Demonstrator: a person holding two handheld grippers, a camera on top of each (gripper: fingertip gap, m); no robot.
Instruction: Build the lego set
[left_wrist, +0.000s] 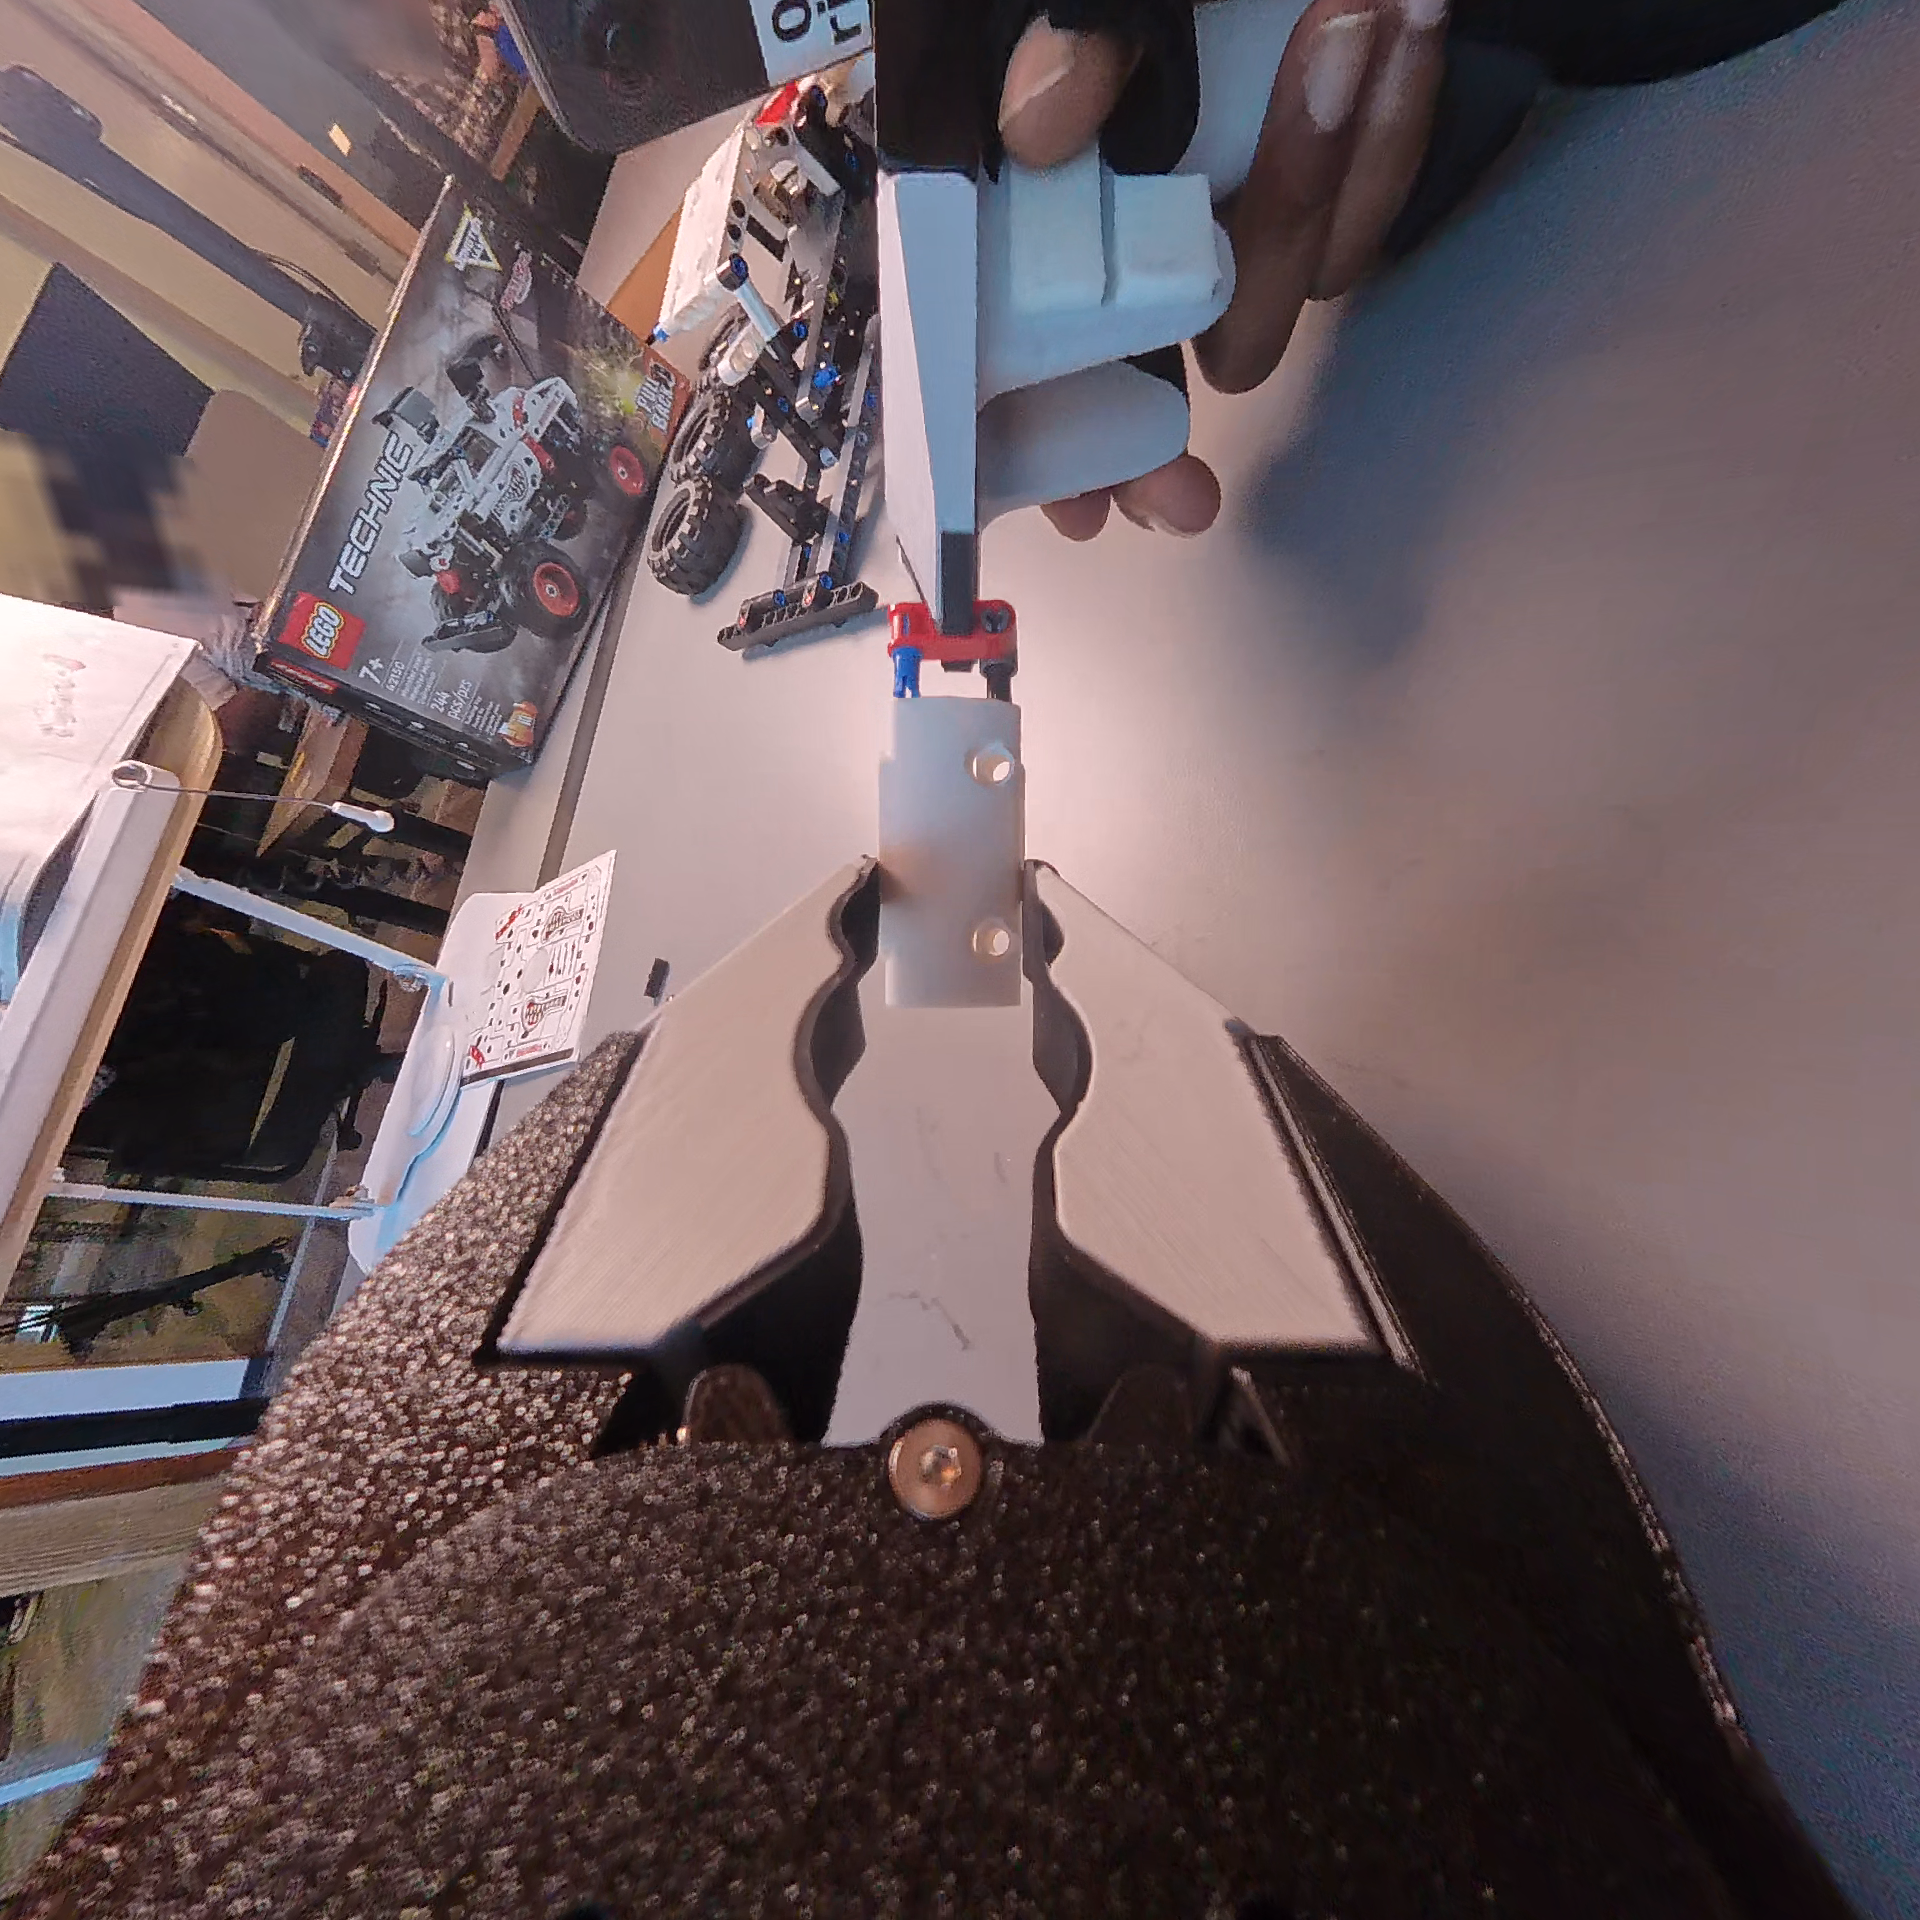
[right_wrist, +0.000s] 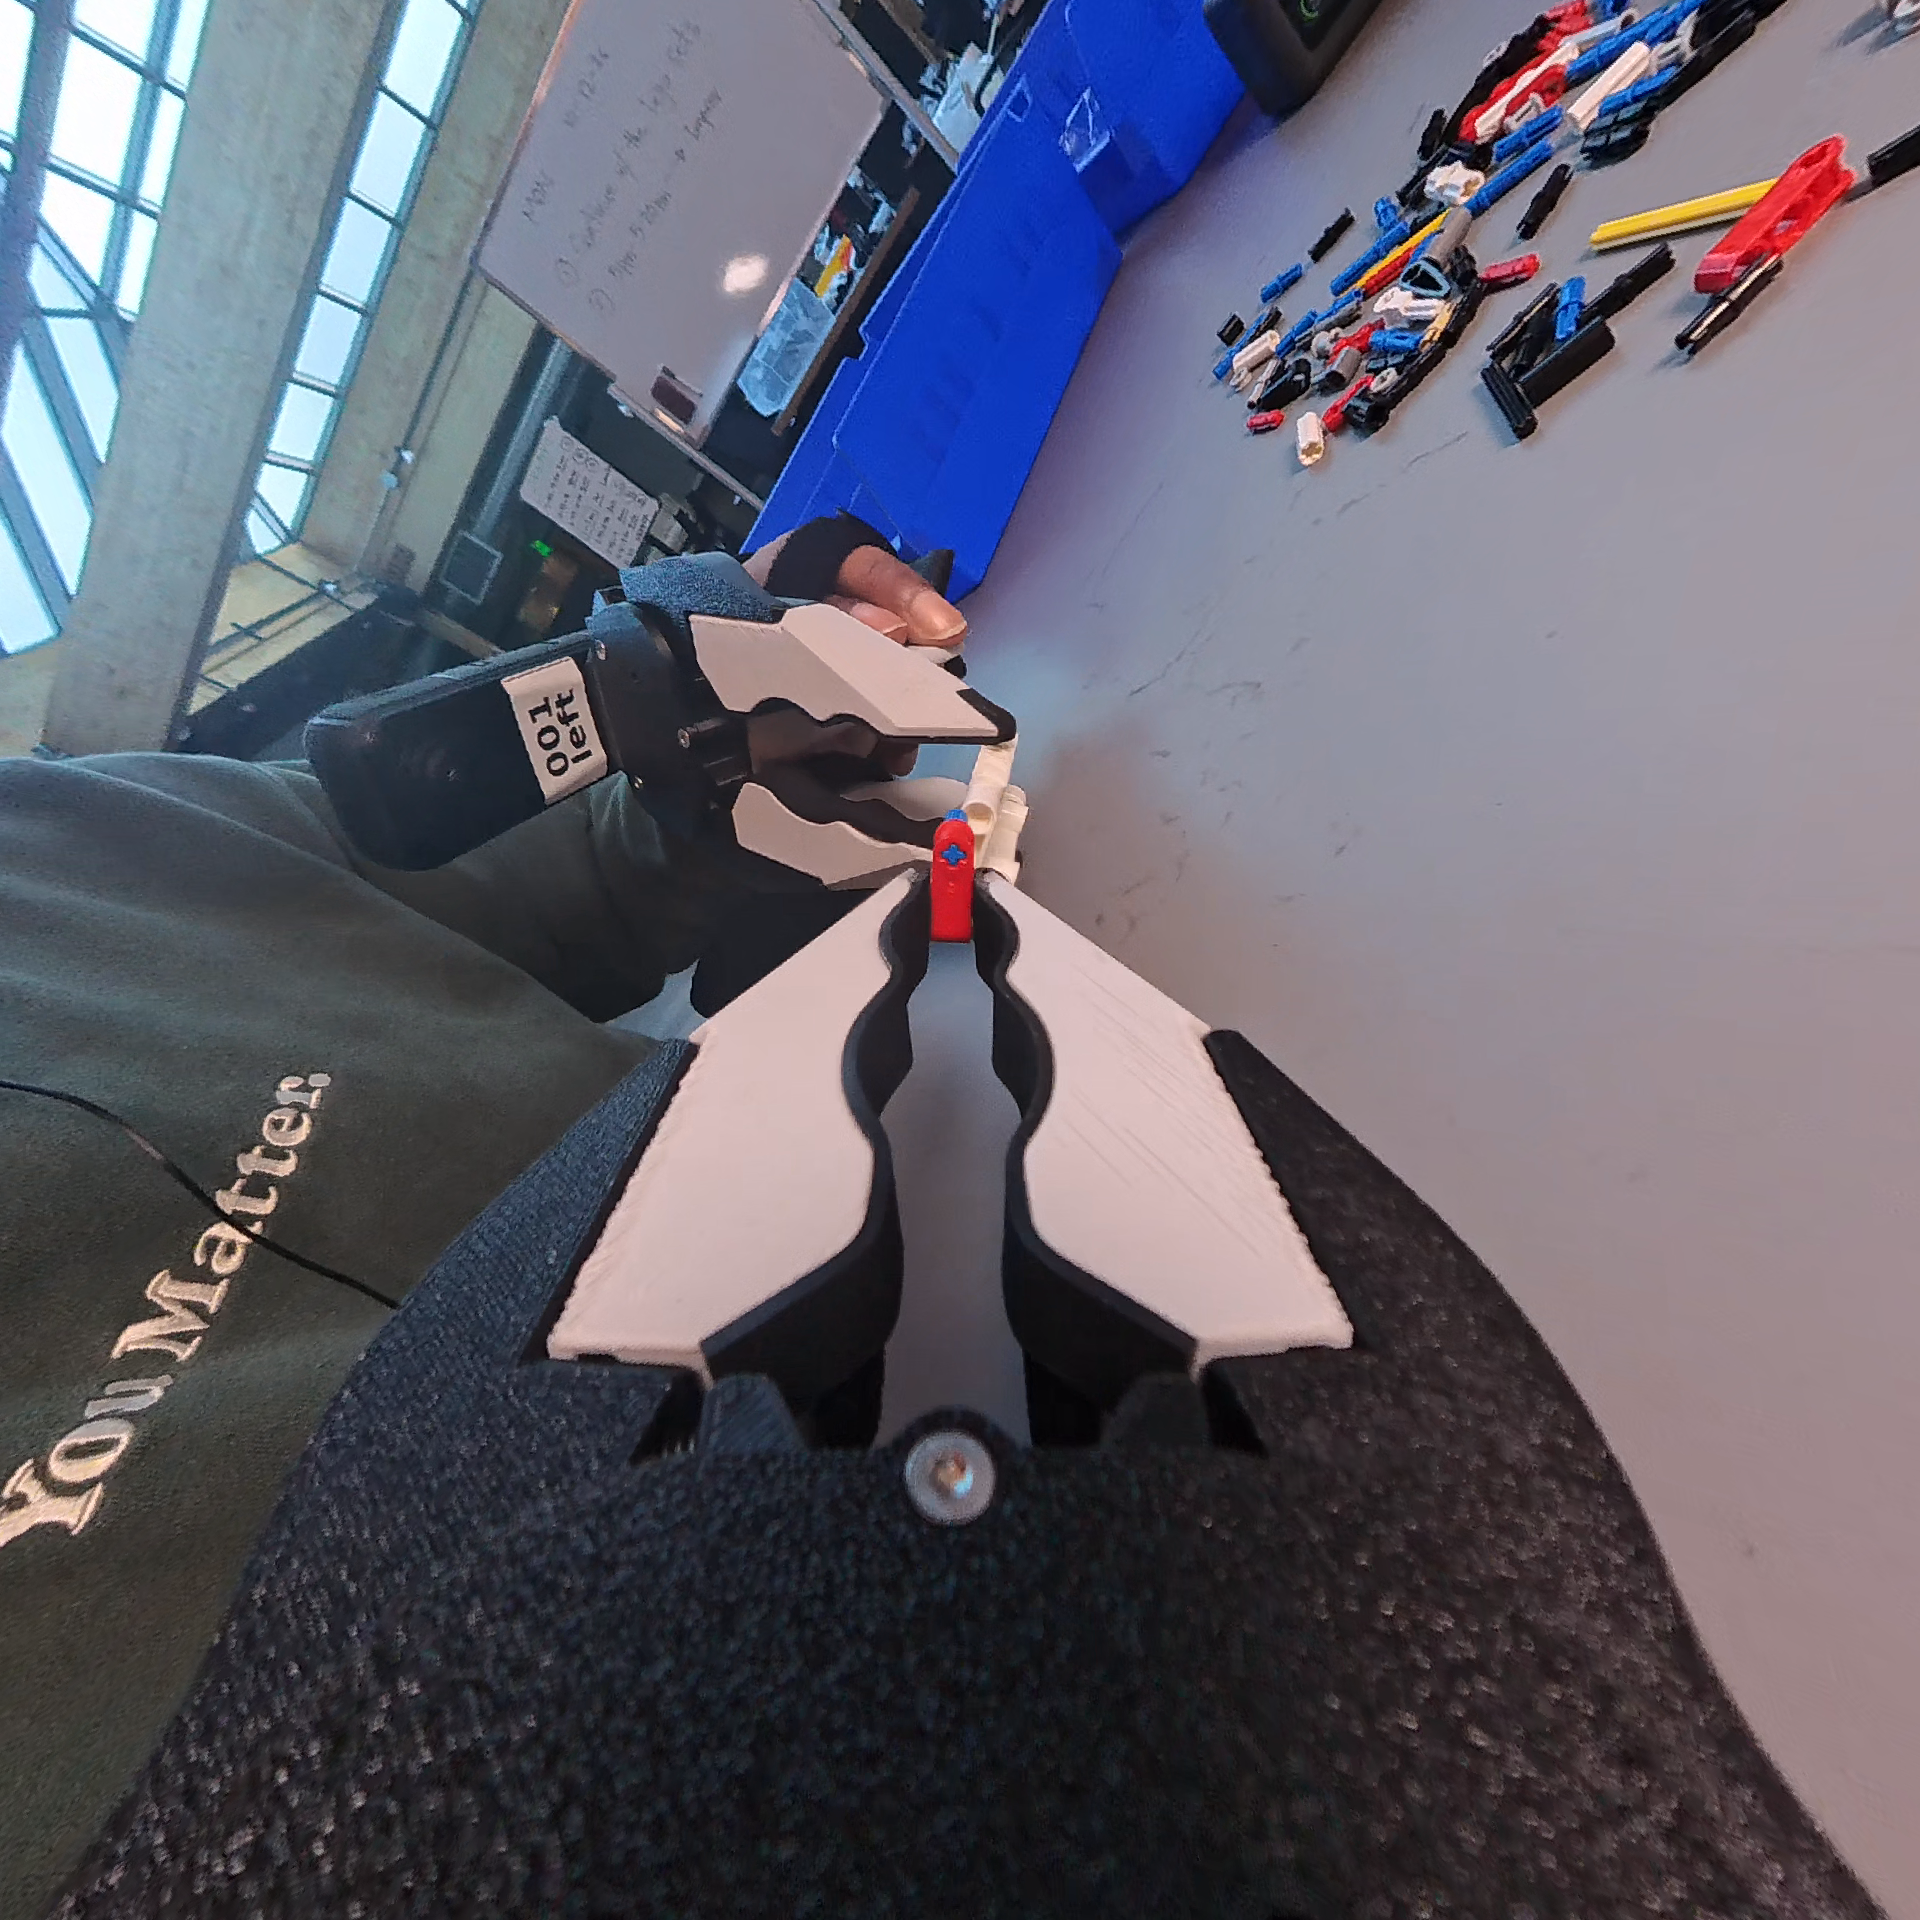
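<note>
My left gripper (left_wrist: 951, 883) is shut on a white Lego panel piece (left_wrist: 951, 831) and holds it above the grey table. My right gripper (right_wrist: 951, 894) is shut on a small red Lego beam (right_wrist: 951, 883) with a blue pin and a black pin. In the left wrist view the right gripper (left_wrist: 961, 592) comes down from above and holds the red beam (left_wrist: 951, 634) just over the white piece's top end, pins pointing at it. In the right wrist view the left gripper (right_wrist: 966, 790) holds the white piece (right_wrist: 992, 805) right behind the red beam.
A half-built black Lego chassis (left_wrist: 800, 416) with black tyres (left_wrist: 696, 530) lies on the table beside the set's box (left_wrist: 468, 499) and a sticker sheet (left_wrist: 535, 966). A pile of loose Lego parts (right_wrist: 1455, 260) lies far right, next to a blue bin (right_wrist: 987, 312). Across from one pair of fingers to the other is roughly 4 centimeters.
</note>
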